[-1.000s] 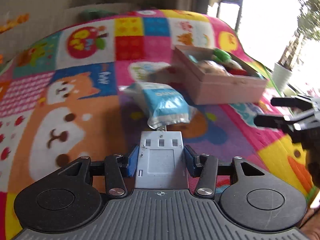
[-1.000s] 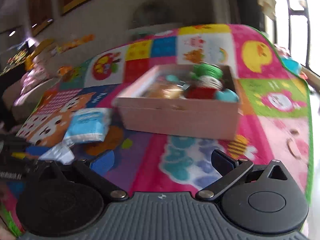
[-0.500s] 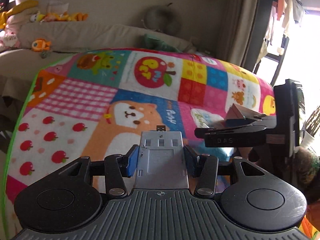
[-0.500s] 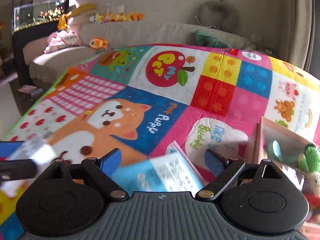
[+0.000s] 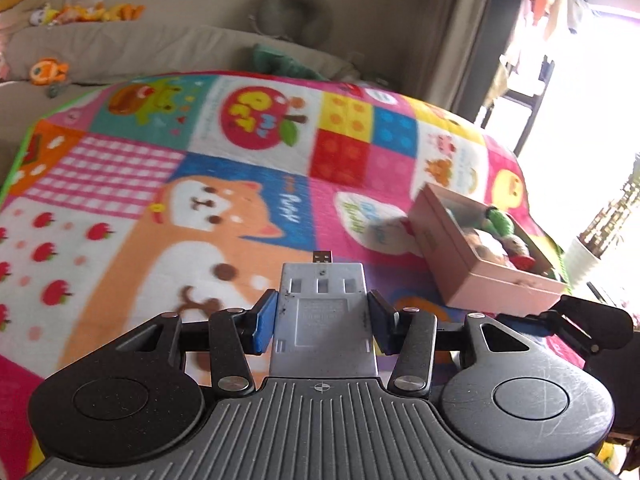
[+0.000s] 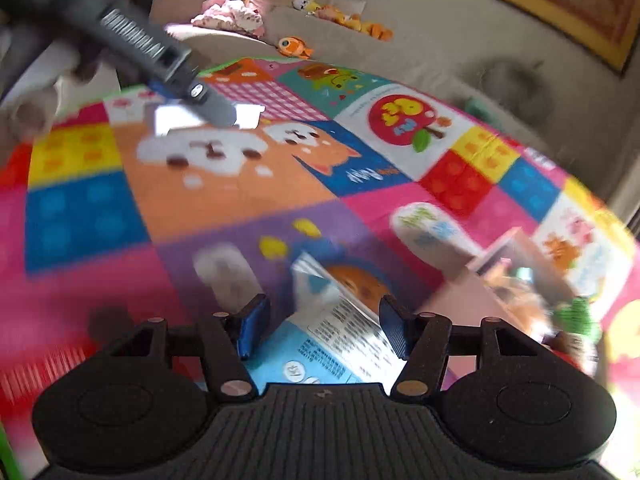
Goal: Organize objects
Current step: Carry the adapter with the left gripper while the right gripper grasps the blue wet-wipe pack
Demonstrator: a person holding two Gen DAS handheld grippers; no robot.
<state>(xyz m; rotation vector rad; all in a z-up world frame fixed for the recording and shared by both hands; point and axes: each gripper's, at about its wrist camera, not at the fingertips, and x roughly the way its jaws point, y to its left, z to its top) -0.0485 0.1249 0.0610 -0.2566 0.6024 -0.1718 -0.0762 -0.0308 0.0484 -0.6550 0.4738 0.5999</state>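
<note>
The light-blue and white foil packet [image 6: 340, 340] lies on the bright patchwork play mat [image 6: 248, 184], between the blue pads of your right gripper [image 6: 323, 326]. The jaws have just been closing, and the pads do not yet press it. Finish the pinch, then lift it toward the open pink cardboard box [image 5: 472, 264], already crowded with toys. Your left gripper [image 5: 322, 316] clamps a flat grey USB adapter [image 5: 323, 316], so keep it clear.
</note>
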